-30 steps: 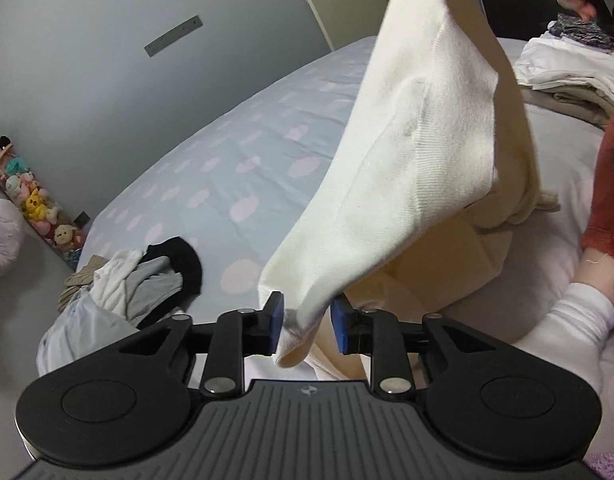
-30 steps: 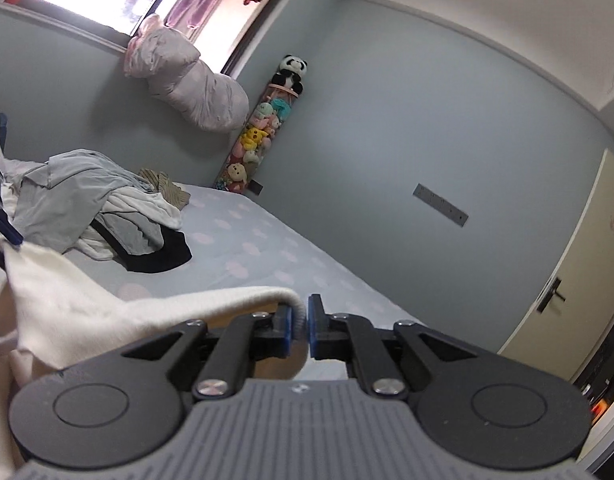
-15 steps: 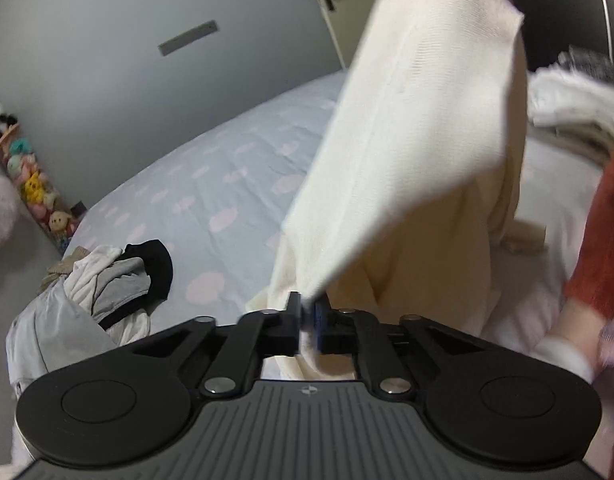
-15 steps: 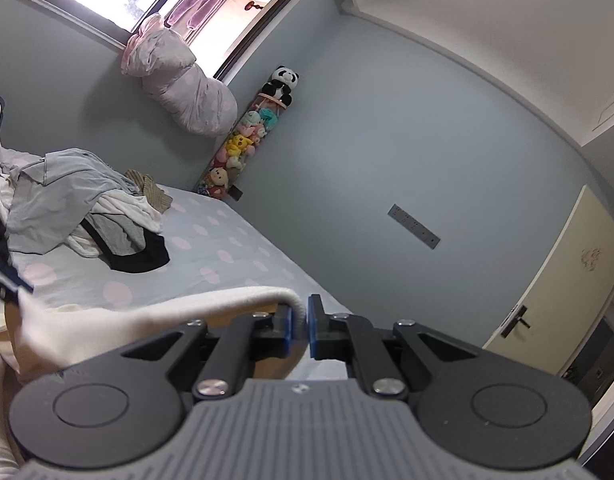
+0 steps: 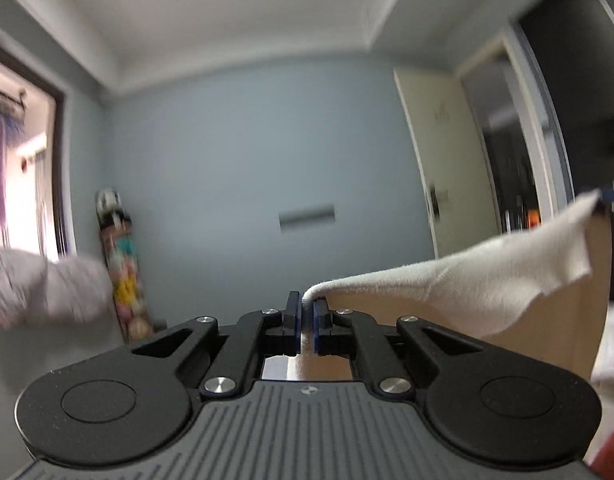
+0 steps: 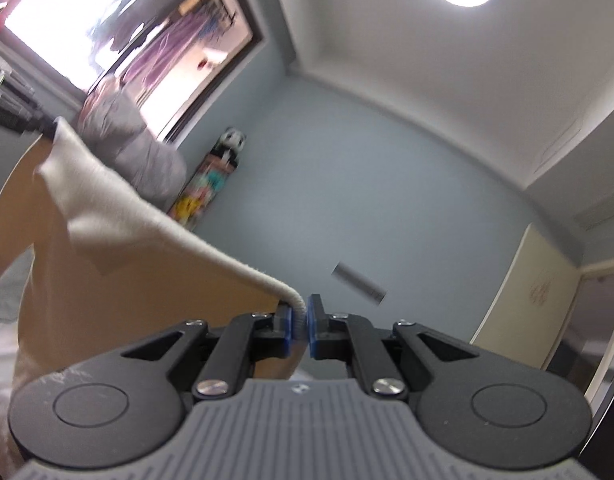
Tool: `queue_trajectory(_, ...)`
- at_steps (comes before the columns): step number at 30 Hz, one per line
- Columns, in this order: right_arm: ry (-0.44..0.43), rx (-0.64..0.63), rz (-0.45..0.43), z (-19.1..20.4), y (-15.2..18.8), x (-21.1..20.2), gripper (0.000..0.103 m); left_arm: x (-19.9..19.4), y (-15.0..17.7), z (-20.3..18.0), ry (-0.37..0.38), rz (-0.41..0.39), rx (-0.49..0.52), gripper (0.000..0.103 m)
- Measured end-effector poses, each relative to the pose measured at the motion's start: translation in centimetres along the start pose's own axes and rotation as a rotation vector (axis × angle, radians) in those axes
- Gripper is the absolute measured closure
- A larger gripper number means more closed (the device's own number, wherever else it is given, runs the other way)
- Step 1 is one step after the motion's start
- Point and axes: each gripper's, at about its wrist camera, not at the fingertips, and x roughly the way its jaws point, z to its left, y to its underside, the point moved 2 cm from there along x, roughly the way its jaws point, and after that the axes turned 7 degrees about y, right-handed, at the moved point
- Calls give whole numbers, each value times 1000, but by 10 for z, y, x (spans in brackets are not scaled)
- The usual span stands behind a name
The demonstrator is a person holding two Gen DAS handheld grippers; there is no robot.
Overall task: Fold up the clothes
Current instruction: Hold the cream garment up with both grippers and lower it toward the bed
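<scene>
Cream garment (image 5: pixel 479 284) hangs stretched in the air between left gripper (image 5: pixel 303 316) and right gripper (image 6: pixel 301 330), each clenched on a top corner; keep that edge taut and level (bed is out of view) while lowering

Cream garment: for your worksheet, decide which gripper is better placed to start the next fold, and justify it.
Neither clearly; probably both together. The left gripper and right gripper each pinch an edge of the cream garment, which spans between them.
</scene>
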Motion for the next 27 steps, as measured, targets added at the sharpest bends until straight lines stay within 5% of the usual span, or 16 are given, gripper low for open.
queue_trajectory(5,72,27,-89,-23,-31,-33,94,-35,-43,-7,18,-133,23,99)
queue_trajectory(13,163,75,-172,-49,-62,-86,94,-61,-72,-26,61,-222,46,99)
queue_trajectory(18,179,72,-161,-50,-63,-96,93,-51,-70,-32,71,-201,57,99)
queue_trajectory(27,68,81,56,-30,-3,-32,93,47,-15,-31,87,88,34,99)
